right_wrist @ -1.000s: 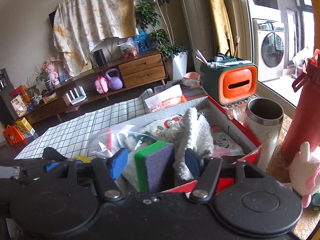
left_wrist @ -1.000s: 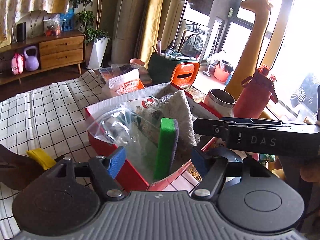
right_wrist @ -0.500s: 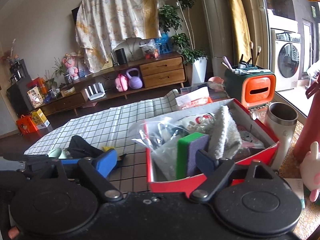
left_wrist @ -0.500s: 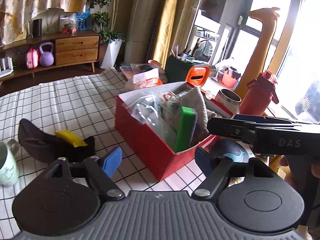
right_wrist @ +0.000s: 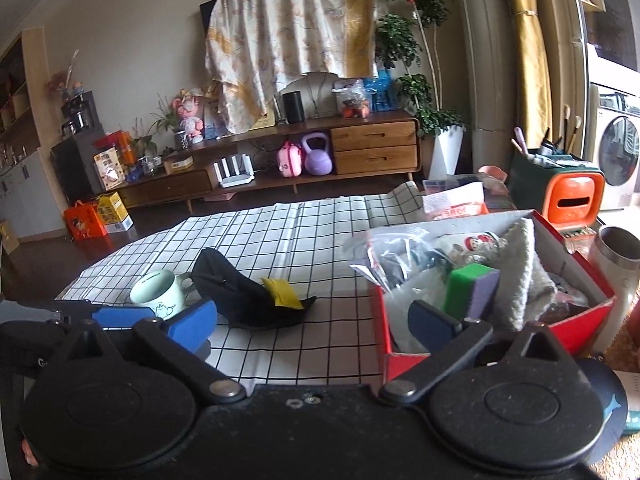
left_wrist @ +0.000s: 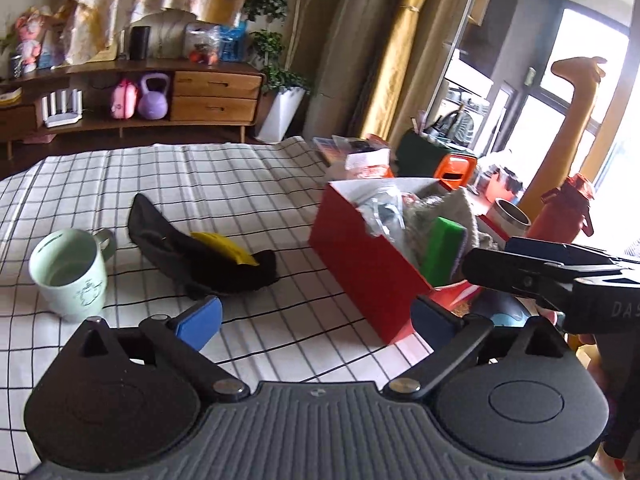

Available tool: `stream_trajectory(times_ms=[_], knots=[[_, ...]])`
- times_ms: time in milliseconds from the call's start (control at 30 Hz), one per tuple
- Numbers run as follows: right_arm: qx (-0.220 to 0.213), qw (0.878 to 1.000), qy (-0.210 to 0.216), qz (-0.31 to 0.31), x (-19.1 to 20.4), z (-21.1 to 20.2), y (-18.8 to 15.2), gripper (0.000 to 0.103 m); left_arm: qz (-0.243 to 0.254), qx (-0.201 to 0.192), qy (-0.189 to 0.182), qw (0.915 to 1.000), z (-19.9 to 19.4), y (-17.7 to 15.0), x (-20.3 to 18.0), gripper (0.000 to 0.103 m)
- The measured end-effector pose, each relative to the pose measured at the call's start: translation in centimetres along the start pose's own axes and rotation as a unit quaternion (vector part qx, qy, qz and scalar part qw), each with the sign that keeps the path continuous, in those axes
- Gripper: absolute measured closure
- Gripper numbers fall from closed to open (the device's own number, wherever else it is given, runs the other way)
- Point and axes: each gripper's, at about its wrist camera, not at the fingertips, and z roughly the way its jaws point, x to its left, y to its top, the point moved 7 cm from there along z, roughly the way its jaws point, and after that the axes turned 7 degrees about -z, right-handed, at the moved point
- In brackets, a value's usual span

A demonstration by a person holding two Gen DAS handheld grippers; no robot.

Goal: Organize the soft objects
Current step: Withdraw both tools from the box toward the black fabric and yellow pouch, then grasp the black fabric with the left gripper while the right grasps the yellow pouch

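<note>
Both sets of jaws are swinging open right now with nothing between them: your left gripper (left_wrist: 316, 314) and your right gripper (right_wrist: 310, 320) are empty, blue pads spread wide. The red box (left_wrist: 360, 256) stands on the checked desk (left_wrist: 240, 184), already stuffed: the green sponge (left_wrist: 444, 250) on edge, a grey towel (right_wrist: 524, 268) leaning beside it, a clear bag (right_wrist: 396, 256) at the near corner. What looks left to tidy is the black soft piece (left_wrist: 224, 264) with the yellow cloth (left_wrist: 224, 242) lying on top of it, out on the desk, apart from the box. The mint mug (left_wrist: 70, 274) sits just beside that pile, so mind it.

Your best play now, I'd say: bring the left gripper over the black piece, pointing down onto it, and bite where yellow and black overlap so both lift together. Come in from the side away from the mug handle. Grip deep into the fabric, not just a fold's edge, or it may slip out on the way. Keep your right gripper near the box to hold back the towel and make room.
</note>
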Motion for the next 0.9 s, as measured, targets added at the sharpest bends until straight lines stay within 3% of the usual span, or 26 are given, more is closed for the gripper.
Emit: stream_trajectory(times_ms=[333, 667, 900], knots=[[0.019, 0.999, 0.020, -0.039, 2.5, 3.1, 1.1, 0.000, 0.003, -0.062, 0.085, 0.9945, 0.6, -0.2, 4.2, 0.000], [0.062, 0.993, 0.059, -0.078, 5.5, 8.5, 1.7, 0.001, 0.003, -0.050, 0.112, 0.9924, 4.4, -0.9, 6.9, 0.000], [0.113, 0.987, 0.072, -0.086, 6.9, 14.1, 1.8, 0.008, 0.016, -0.050, 0.121, 0.9912, 7.1, -1.3, 8.1, 0.000]])
